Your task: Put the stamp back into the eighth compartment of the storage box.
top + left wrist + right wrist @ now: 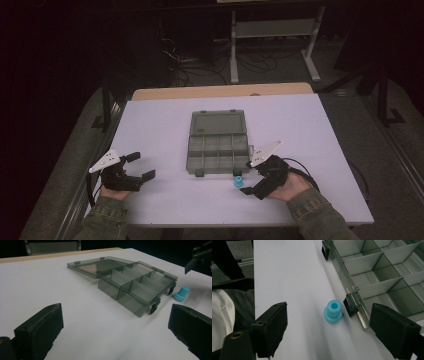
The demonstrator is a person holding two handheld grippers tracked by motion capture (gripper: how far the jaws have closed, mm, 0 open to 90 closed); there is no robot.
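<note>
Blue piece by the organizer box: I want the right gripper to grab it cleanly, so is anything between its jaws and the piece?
Nothing visible. The right gripper is open, with bare white table between it and the blue piece. The organizer box lies just beside the piece, and a black latch is very close to it.

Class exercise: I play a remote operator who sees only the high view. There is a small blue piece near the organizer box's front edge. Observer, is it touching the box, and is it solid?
Observer: The right gripper view shows the blue piece standing just clear of the box's black latch, with a hole in its top.
Operator: Anything in the box's compartments?
Observer: Those shown up close in the organizer box look empty.
Operator: Is the right gripper ready to grasp?
Observer: The right gripper is open, jaws on either side of the piece.
</note>
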